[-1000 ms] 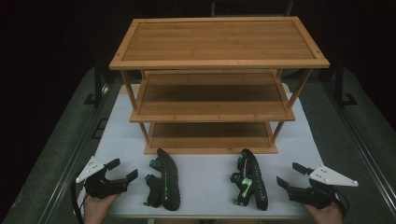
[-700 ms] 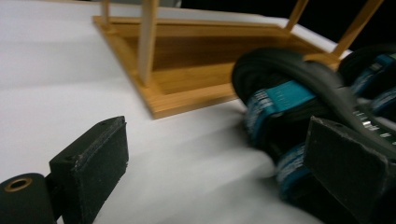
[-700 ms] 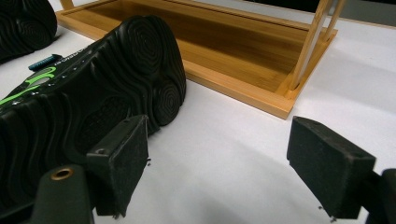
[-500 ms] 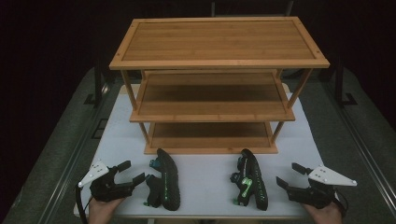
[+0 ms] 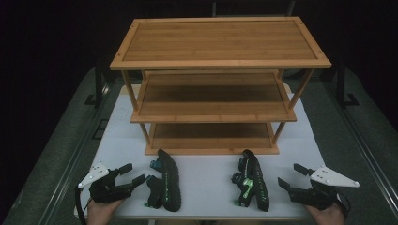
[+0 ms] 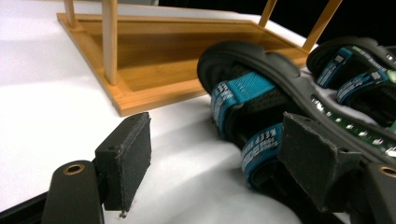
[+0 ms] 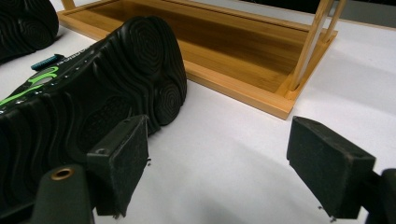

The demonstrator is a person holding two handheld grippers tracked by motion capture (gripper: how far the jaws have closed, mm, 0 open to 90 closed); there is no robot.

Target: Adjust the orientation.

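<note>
Two black sandals lie on their sides on the white table in front of a three-tier bamboo shelf [image 5: 220, 42]. The left sandal [image 5: 166, 187] has teal straps [image 6: 238, 93]. The right sandal [image 5: 253, 185] shows green markings, and its ribbed sole [image 7: 93, 88] faces the right gripper. My left gripper [image 5: 135, 172] is open just left of the left sandal, whose strap side reaches its right jaw in the left gripper view [image 6: 217, 163]. My right gripper [image 5: 288, 173] is open to the right of the right sandal, with bare table between its jaws [image 7: 219, 172].
The shelf's bottom tier [image 6: 163, 51] rests on the table close behind the sandals, and its corner post [image 7: 308, 46] rises near the right gripper. The white table [image 5: 206, 178] ends at its front edge near the hands. Dark floor and rails flank the table.
My left gripper has shifted a little right, toward the left sandal. The right gripper and both sandals have stayed put.
</note>
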